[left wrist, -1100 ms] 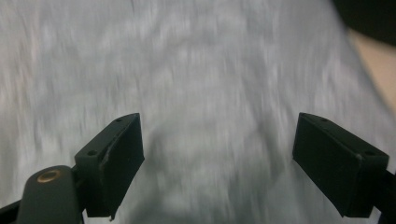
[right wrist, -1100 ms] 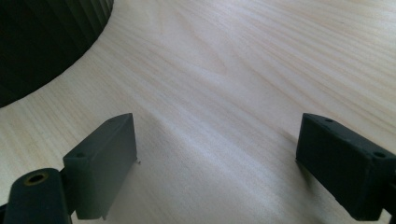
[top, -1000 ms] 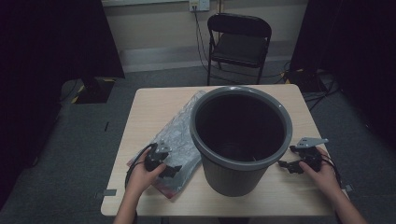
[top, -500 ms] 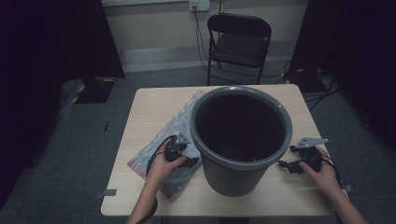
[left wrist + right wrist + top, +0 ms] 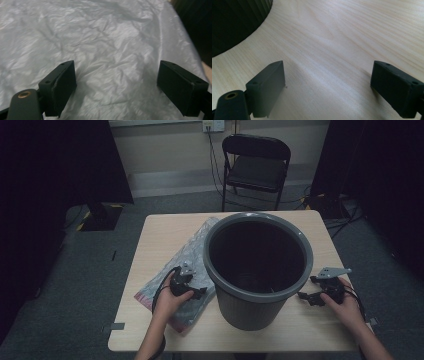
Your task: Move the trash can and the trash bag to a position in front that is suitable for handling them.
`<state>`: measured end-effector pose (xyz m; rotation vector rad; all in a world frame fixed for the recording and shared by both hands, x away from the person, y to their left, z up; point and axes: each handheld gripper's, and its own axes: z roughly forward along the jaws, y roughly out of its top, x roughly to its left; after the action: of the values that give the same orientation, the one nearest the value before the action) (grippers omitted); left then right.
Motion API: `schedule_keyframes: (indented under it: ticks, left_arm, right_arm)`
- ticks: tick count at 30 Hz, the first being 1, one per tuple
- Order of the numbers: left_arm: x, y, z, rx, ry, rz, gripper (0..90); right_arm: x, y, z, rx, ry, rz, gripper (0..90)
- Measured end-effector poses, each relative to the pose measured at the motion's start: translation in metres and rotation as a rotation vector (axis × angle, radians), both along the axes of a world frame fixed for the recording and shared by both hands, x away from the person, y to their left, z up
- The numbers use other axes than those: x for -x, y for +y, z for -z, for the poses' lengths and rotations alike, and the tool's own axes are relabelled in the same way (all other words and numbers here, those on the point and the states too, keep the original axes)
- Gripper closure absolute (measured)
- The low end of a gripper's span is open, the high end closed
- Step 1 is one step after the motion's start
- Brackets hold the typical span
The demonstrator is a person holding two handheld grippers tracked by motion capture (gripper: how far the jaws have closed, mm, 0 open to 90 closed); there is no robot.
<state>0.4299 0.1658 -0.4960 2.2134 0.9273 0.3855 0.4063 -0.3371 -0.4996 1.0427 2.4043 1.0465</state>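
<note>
Pale wooden tabletop (image 5: 150, 250) with grey bin (image 5: 257, 265) and folded plastic bag (image 5: 192, 255).
Left tool (image 5: 199, 292), jaws open, hovered directly over the bag, whose length ran away alongside the bin; right tool (image 5: 306, 296) rested open, farther off.

A light wooden table (image 5: 155, 235) stands on grey carpeted floor (image 5: 65, 320). Beyond the table's far edge a black folding chair (image 5: 256, 167) faces it, set against a pale wall (image 5: 165, 150) with a lighter baseboard strip along the bottom. A white wall socket (image 5: 212, 125) sits above the chair, and dark cables (image 5: 220, 180) hang from it down to the floor. Black curtains (image 5: 55, 165) close off the room past the table's left and right edges. More cables (image 5: 340, 212) lie on the floor near the table's far right corner. The light is dim and even.
</note>
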Motion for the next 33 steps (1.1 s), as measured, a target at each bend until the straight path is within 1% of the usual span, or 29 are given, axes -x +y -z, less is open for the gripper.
schedule_keyframes:
  ticks: [1, 2, 3, 4, 5, 6, 7, 9, 10, 11, 12, 13, 14, 15, 17, 20, 22, 23, 24, 25, 26, 27, 28, 29, 30, 31, 32, 33]
  left_arm:
    - [0.001, 0.005, 0.001, 0.002, -0.004, -0.026, 15.0]
    - [0.001, 0.005, 0.001, 0.002, -0.004, -0.026, 15.0]
    - [0.001, 0.01, 0.001, 0.008, -0.013, -0.041, 15.0]
    - [0.001, 0.012, 0.001, 0.013, -0.008, -0.053, 15.0]
    - [0.001, 0.015, 0.001, 0.006, -0.007, -0.045, 15.0]
    - [0.002, 0.018, 0.001, 0.01, -0.015, -0.073, 15.0]
    - [0.003, 0.024, 0.001, 0.009, -0.005, -0.069, 15.0]
    - [0.004, 0.027, 0.001, 0.014, -0.008, -0.072, 15.1]
    - [0.006, 0.03, 0.001, 0.008, -0.013, -0.089, 15.1]
    - [0.007, 0.034, 0.001, 0.011, 0.001, -0.076, 15.1]
    - [0.008, 0.036, 0.002, 0.018, -0.01, -0.096, 15.1]
    - [0.011, 0.042, 0.001, 0.009, -0.002, -0.088, 15.1]
    - [0.011, 0.042, 0.001, 0.009, -0.002, -0.088, 15.1]
    - [0.016, 0.049, 0.001, 0.009, -0.005, -0.1, 15.1]
    - [0.018, 0.05, 0.001, 0.012, -0.003, -0.109, 15.1]
    - [0.03, 0.056, 0.0, 0.009, -0.001, -0.12, 15.1]
    - [0.039, 0.059, 0.0, 0.012, 0.008, -0.112, 14.9]
    - [0.046, 0.061, -0.001, 0.0, 0.01, -0.104, 14.9]
    - [0.05, 0.061, -0.001, -0.004, 0.015, -0.099, 14.9]
    - [0.053, 0.061, -0.002, -0.009, 0.02, -0.085, 14.9]
    - [0.053, 0.061, -0.002, -0.009, 0.02, -0.085, 15.2]
    - [0.055, 0.059, -0.004, -0.03, 0.025, -0.068, 15.6]
    - [0.055, 0.059, -0.004, -0.03, 0.025, -0.068, 15.6]
    - [0.054, 0.058, -0.005, -0.04, 0.031, -0.053, 15.6]
    - [0.052, 0.056, -0.007, -0.061, 0.036, -0.037, 15.8]
    - [0.046, 0.053, -0.01, -0.101, 0.034, -0.015, 15.8]
    - [0.043, 0.05, -0.011, -0.109, 0.027, -0.01, 16.1]
    - [0.037, 0.046, -0.014, -0.131, 0.022, 0.005, 16.4]
  right_arm:
    - [0.0, 0.0, 0.0, 0.0, 0.0, 0.0, 11.6]
    - [0.0, 0.0, 0.0, 0.0, 0.0, 0.0, 11.6]
    - [0.0, 0.0, 0.0, 0.0, 0.0, 0.0, 11.6]
    - [0.0, 0.0, 0.0, 0.0, 0.0, 0.0, 11.6]
    - [0.0, 0.0, 0.0, 0.0, 0.0, 0.0, 11.6]
    - [0.0, 0.0, 0.0, 0.0, 0.0, 0.0, 11.6]
    - [0.0, 0.0, 0.0, 0.0, 0.0, 0.0, 11.6]
    - [0.0, 0.0, 0.0, 0.0, 0.0, -0.001, 11.6]
    - [0.0, 0.0, 0.0, 0.0, 0.0, -0.001, 11.6]
    - [0.0, 0.0, 0.0, 0.0, 0.0, 0.0, 11.6]
    - [0.0, 0.0, 0.0, 0.0, 0.0, 0.0, 11.6]
    - [0.0, 0.0, 0.0, 0.0, 0.0, 0.0, 11.6]
    - [0.0, 0.0, 0.0, 0.0, 0.0, 0.0, 11.6]
    - [0.0, 0.0, 0.0, 0.0, 0.0, 0.0, 11.6]
    - [0.0, 0.0, 0.0, 0.0, 0.0, 0.0, 11.6]
    - [0.0, 0.0, 0.0, 0.0, 0.0, 0.0, 11.6]
    - [0.0, 0.0, 0.0, 0.0, 0.0, 0.0, 11.6]
    - [0.0, 0.0, 0.0, 0.0, 0.0, 0.0, 11.6]
    - [0.0, 0.0, 0.0, 0.0, 0.0, -0.001, 11.6]
    - [0.0, 0.0, 0.0, 0.0, 0.0, 0.0, 11.6]
    - [0.0, 0.0, 0.0, 0.0, 0.0, 0.0, 11.6]
    - [0.0, 0.0, 0.0, 0.001, -0.001, -0.001, 11.6]
    - [0.0, 0.0, 0.0, 0.001, -0.001, -0.001, 11.6]
    - [0.0, 0.0, 0.0, 0.001, -0.001, 0.0, 11.6]
    - [0.0, 0.0, 0.0, 0.001, 0.0, 0.0, 11.6]
    - [0.0, 0.0, 0.0, 0.001, 0.0, 0.0, 11.6]
    - [0.0, 0.0, 0.0, 0.001, 0.0, 0.0, 11.6]
    - [0.0, 0.0, 0.0, 0.0, 0.0, 0.0, 11.6]
